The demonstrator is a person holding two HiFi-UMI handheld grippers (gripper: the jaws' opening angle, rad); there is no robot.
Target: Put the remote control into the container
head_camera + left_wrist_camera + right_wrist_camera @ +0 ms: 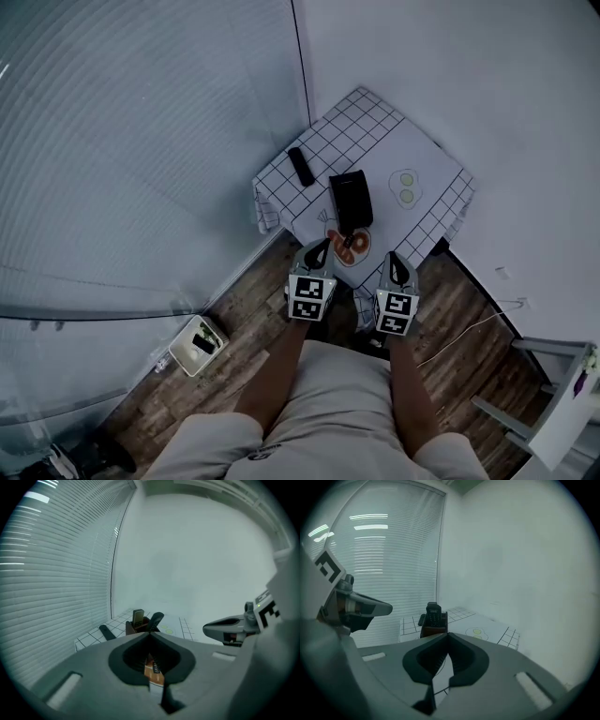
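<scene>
Container (351, 202) on table (422, 141), loose remote control (301, 166) lying to its left, second remote control (433, 615) standing inside

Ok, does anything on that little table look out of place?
One slim black remote control lies flat on the white grid-patterned tablecloth, apart from the dark upright container. Inside the container stand an upright remote and a leaning remote. Nothing looks spilled or damaged.

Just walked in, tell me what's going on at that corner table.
A person holds a claw in each hand, near the front edge of the small cloth-covered table. The left claw and right claw are both shut and empty. A dark container on the table has remotes standing in it; one black remote lies flat to its left.
</scene>
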